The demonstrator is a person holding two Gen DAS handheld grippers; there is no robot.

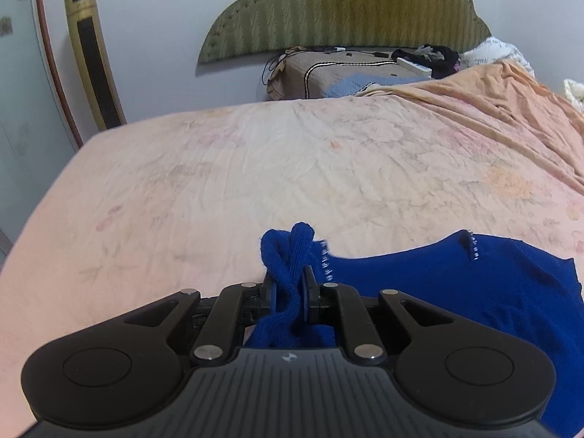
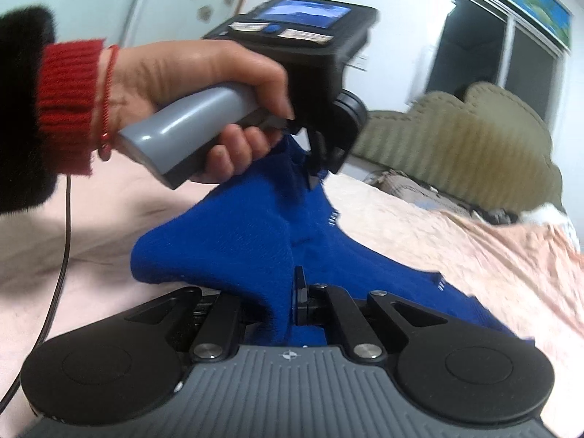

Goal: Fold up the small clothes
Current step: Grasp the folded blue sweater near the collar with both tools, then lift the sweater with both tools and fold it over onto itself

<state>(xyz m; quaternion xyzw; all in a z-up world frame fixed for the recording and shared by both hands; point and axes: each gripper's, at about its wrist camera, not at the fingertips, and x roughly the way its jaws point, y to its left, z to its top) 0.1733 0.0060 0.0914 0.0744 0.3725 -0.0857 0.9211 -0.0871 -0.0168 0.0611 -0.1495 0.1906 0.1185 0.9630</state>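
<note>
We see a wide bed under a pale pink, faintly flowered sheet, with an olive quilted headboard against the wall behind it and a peach blanket rumpled over the far right side. A tall gold tower fan leans by the wall at the left. The blue knit garment is raised over the near part of the bed, stretched between our two tools, with a line of small silver studs along one edge. Our left hand, in a red cuff, grips the grey handle of the left gripper, whose jaws are pressed together on a bunched twist of the blue knit. The right gripper is likewise clamped tight on another fold of the same garment; only one of its fingers shows, the cloth covers the other.
</note>
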